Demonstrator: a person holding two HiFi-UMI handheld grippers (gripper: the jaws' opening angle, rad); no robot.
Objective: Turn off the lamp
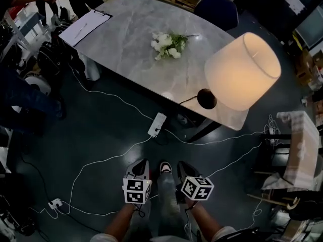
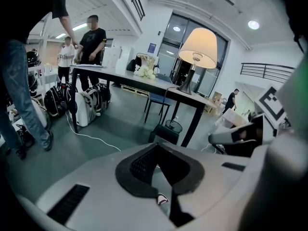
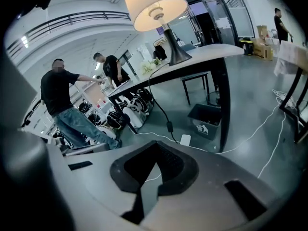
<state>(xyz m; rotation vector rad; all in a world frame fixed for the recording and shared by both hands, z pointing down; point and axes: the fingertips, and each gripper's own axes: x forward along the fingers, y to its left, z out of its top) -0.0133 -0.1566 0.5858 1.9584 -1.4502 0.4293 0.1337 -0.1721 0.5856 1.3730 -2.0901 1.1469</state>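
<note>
The lamp stands lit on the near right corner of the grey marble table; it has a cream shade and a black base. The lamp also shows far off as lamp and lamp. Its black cord hangs off the table with an inline switch. My left gripper and right gripper hang low over the floor by the person's shoe, well short of the table. The left gripper and right gripper both have their jaws shut on nothing.
White flowers and a clipboard lie on the table. A power strip and white cables cross the dark floor. A bin sits under the table. People stand at the far left, bags beside them. A rack stands at right.
</note>
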